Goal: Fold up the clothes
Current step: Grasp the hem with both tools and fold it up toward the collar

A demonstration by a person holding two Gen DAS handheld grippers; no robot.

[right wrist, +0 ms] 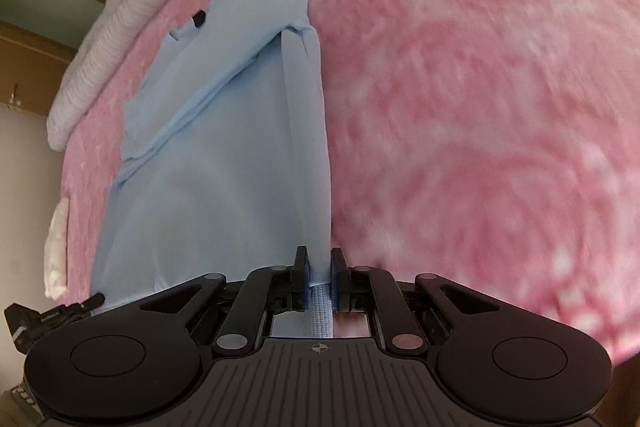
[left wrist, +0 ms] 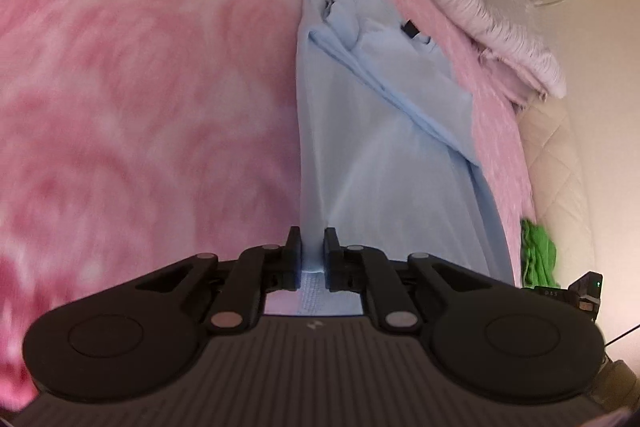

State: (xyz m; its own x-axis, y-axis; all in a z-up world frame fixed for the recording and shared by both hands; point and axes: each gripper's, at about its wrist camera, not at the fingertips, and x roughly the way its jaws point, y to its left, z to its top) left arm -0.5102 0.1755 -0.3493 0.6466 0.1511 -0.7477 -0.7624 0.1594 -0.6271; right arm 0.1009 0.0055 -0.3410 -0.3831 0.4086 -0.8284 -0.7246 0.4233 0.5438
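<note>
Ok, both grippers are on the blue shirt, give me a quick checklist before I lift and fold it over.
1. Left gripper clamped on the blue shirt hem: ok.
2. Right gripper clamped on the hem: ok.
3. Fabric between the jaws, not only at the tips: ok in both wrist views.
4. Sleeves tucked in flat: not ok, bunched folds near the collar.
5. Pink blanket free of the jaws: cannot tell.
6. Green cloth at the bed edge clear of the shirt: ok.
</note>
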